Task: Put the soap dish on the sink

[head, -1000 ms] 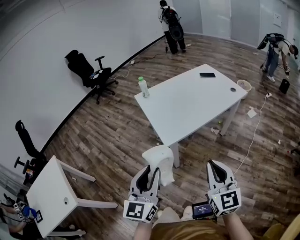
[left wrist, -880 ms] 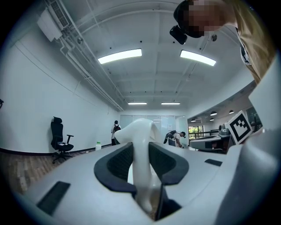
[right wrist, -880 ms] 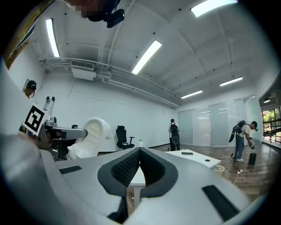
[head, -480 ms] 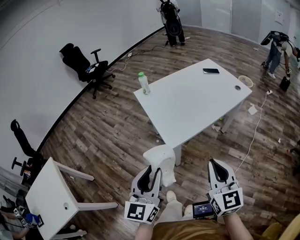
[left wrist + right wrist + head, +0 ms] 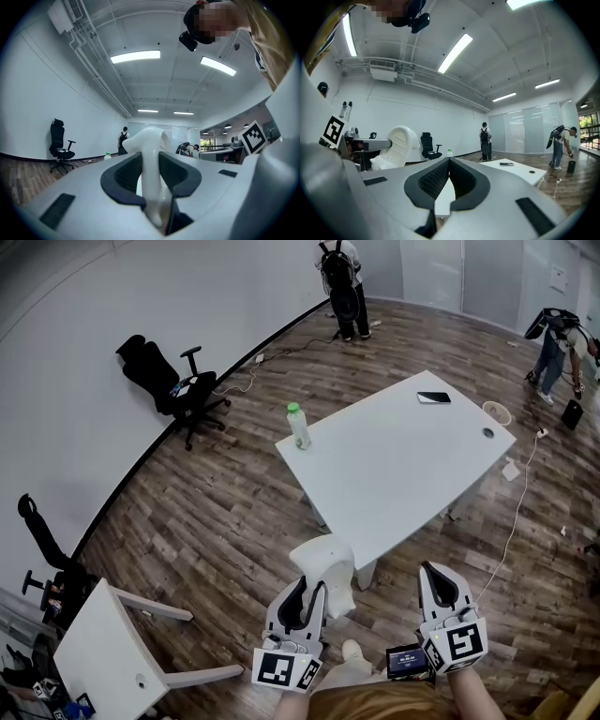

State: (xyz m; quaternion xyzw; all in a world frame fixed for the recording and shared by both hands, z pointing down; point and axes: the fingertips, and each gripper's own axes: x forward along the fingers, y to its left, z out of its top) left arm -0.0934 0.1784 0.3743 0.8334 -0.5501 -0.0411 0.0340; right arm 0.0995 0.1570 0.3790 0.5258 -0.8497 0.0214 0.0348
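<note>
Carrying looks to be the step in hand. The white soap dish (image 5: 326, 568) sits low in the centre of the head view, clamped in the left gripper (image 5: 302, 604) and held clear above the wood floor. In the left gripper view the dark pads press on both faces of a thin white part of the dish, which rises up the middle of the frame. The right gripper (image 5: 439, 592), at lower right, has its jaws closed tip to tip with nothing between them. Mid-frame stands a white table (image 5: 375, 484) with a bottle (image 5: 299, 426) near its left corner and a phone (image 5: 434, 397) near its far edge. No sink shows in any view, so I judge the dish is not yet near its place. The next move calls for finding the sink and holding the dish firm and level until it can be set down there.
</note>
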